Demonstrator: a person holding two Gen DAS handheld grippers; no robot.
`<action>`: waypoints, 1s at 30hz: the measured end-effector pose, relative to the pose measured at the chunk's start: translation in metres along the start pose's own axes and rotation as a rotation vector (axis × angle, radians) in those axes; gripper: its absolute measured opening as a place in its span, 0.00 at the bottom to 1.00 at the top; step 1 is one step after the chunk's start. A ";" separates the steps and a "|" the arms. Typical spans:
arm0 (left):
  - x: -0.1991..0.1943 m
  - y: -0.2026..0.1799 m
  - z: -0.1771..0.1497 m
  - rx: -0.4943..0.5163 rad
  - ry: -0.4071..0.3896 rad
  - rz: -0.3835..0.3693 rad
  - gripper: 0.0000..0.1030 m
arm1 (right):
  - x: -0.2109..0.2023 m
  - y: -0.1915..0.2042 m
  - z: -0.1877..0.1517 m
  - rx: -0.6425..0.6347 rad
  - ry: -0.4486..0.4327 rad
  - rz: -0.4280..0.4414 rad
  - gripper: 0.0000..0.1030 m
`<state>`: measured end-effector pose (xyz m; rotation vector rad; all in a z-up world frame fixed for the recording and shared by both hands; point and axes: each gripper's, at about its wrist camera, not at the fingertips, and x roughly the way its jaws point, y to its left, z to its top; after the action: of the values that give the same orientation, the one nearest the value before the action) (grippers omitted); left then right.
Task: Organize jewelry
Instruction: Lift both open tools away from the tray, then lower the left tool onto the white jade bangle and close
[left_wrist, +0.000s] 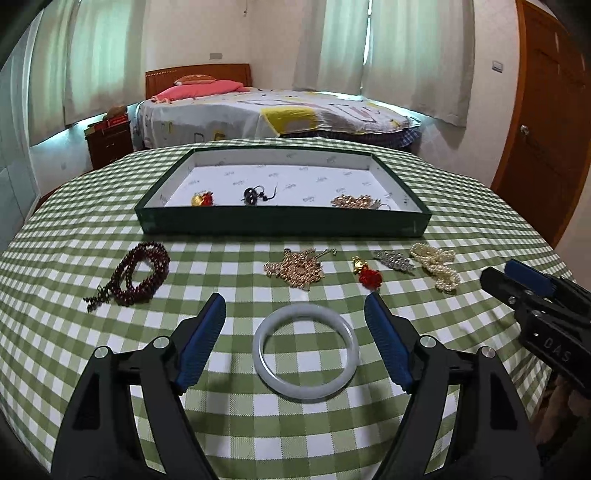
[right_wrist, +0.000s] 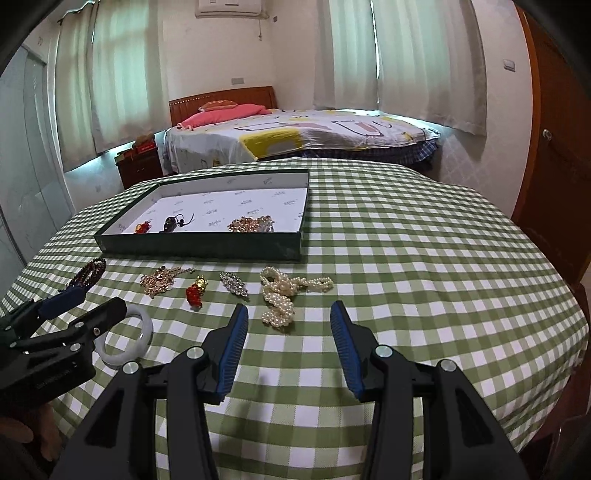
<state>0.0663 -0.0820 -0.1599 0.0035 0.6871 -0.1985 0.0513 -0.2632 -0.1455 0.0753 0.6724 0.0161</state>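
Bangle: we saw the pale bangle (left_wrist: 306, 350) flat on the checked cloth (left_wrist: 229, 424), lower centre of the left view
Handling: we judged it stiff, smooth, slippery and breakable, best pinched across the rim
Left gripper (left_wrist: 295, 314): spread wide, straddling it, touching nothing
Right gripper (right_wrist: 289, 320): apart, empty, near the pearls (right_wrist: 282, 295)
Tray (left_wrist: 280, 222): upper centre, three pieces inside

- We see soft daylight coming through the curtains (left_wrist: 413, 51), pale green-white, with no harsh glare.
- Faint, diffuse shadows lie on the surface (right_wrist: 424, 258) under each gripper.
- Fisheye bending curves the room and darkens the corners.
- Focus is fairly sharp throughout both views; the far bed (left_wrist: 280, 110) looks slightly softer.
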 end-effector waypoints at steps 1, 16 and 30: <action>0.001 0.000 -0.002 -0.007 0.003 0.002 0.75 | 0.000 0.000 -0.001 0.002 0.002 0.001 0.45; 0.025 0.001 -0.017 -0.012 0.083 0.001 0.84 | 0.004 0.001 -0.004 0.004 0.015 0.011 0.45; 0.022 -0.005 -0.017 0.059 0.097 -0.020 0.67 | 0.004 0.003 -0.005 0.002 0.015 0.013 0.46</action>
<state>0.0709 -0.0892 -0.1865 0.0632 0.7782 -0.2390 0.0514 -0.2601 -0.1513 0.0814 0.6869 0.0291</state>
